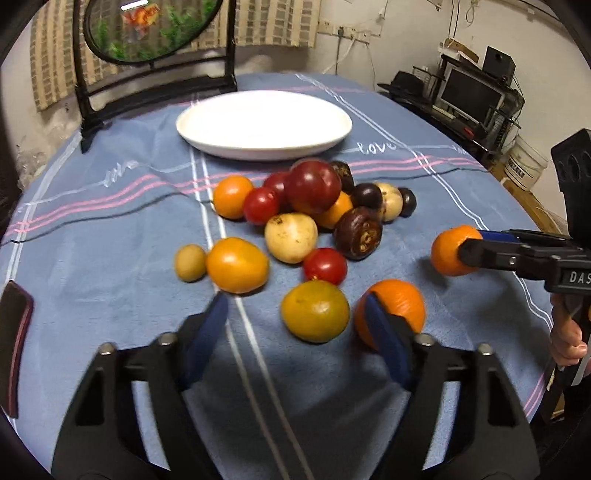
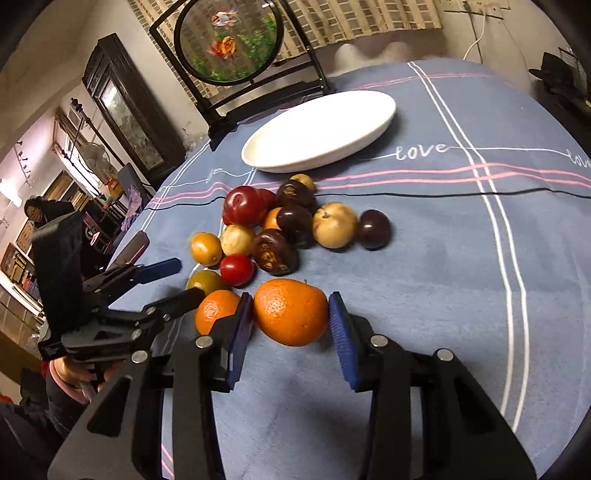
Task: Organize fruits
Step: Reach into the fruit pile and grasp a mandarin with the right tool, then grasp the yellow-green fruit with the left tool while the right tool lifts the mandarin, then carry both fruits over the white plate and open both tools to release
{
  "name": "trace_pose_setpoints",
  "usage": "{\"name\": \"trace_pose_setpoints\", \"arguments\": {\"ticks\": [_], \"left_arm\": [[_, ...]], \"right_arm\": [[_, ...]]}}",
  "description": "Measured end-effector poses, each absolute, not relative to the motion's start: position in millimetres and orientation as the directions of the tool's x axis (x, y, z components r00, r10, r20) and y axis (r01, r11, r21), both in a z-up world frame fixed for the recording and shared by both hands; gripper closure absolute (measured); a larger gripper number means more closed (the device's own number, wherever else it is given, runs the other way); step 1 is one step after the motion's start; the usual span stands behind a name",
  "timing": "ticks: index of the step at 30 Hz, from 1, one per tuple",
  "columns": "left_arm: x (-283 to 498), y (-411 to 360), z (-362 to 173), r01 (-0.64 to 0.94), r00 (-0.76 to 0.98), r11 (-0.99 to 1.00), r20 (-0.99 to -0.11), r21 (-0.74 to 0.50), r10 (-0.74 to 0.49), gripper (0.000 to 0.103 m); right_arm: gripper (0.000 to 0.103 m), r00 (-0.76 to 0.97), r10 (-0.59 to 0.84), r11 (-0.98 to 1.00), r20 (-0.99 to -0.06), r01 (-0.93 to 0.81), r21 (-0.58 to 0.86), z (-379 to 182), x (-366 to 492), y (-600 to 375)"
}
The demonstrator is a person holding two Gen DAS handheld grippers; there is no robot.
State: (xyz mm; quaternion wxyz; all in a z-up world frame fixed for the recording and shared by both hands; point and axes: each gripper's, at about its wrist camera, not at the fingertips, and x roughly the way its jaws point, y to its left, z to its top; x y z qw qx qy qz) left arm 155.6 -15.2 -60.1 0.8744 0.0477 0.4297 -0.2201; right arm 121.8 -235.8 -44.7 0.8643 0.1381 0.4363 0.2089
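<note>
In the right wrist view my right gripper is shut on a large orange, one blue pad against each side; the left wrist view shows that orange at the right. My left gripper is open. A yellow-green fruit lies between its fingertips with a gap on the left. Its right finger partly hides a smaller orange. Beyond lies a pile of fruit: red, orange, pale and dark purple ones. A white oval plate sits empty behind it.
A blue striped cloth covers the round table. At the back stands a black-framed round goldfish screen. A phone lies at the left edge. A thin black cable crosses the cloth. A person is far off.
</note>
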Motion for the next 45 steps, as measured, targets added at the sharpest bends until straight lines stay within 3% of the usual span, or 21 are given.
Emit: {"name": "trace_pose_setpoints", "arguments": {"ticks": [5,10,14,26,34,45], "left_arm": [[165,-9,-70,0.411,0.471,0.886,-0.782,-0.215,-0.408,0.045],[169,-27,-79,0.414,0.462,0.891,-0.799,-0.188,-0.384,0.047],[164,-32,-79,0.424,0.476,0.894,-0.804,-0.145,-0.356,0.060],[163,-13,-46,0.430,0.490,0.877,-0.761,-0.213,-0.425,0.061],[270,-17,10,0.386,0.580,0.900,-0.705,-0.203,-0.408,0.061],[396,-40,-35,0.306,0.510,0.938,-0.805,-0.161,-0.304,0.063]], "right_arm": [[0.060,0.533,0.485,0.873,-0.693,-0.241,0.425,-47,120,-240],[0.060,0.533,0.490,0.869,-0.690,-0.238,0.434,-48,120,-242],[0.060,0.538,0.486,0.871,-0.689,-0.237,0.430,-46,119,-245],[0.060,0.555,0.484,0.874,-0.676,-0.278,0.398,-30,140,-236],[0.060,0.668,0.399,0.914,-0.628,-0.236,0.330,-7,239,-229],[0.061,0.588,0.285,0.955,-0.757,-0.241,0.172,-41,337,-199]]}}
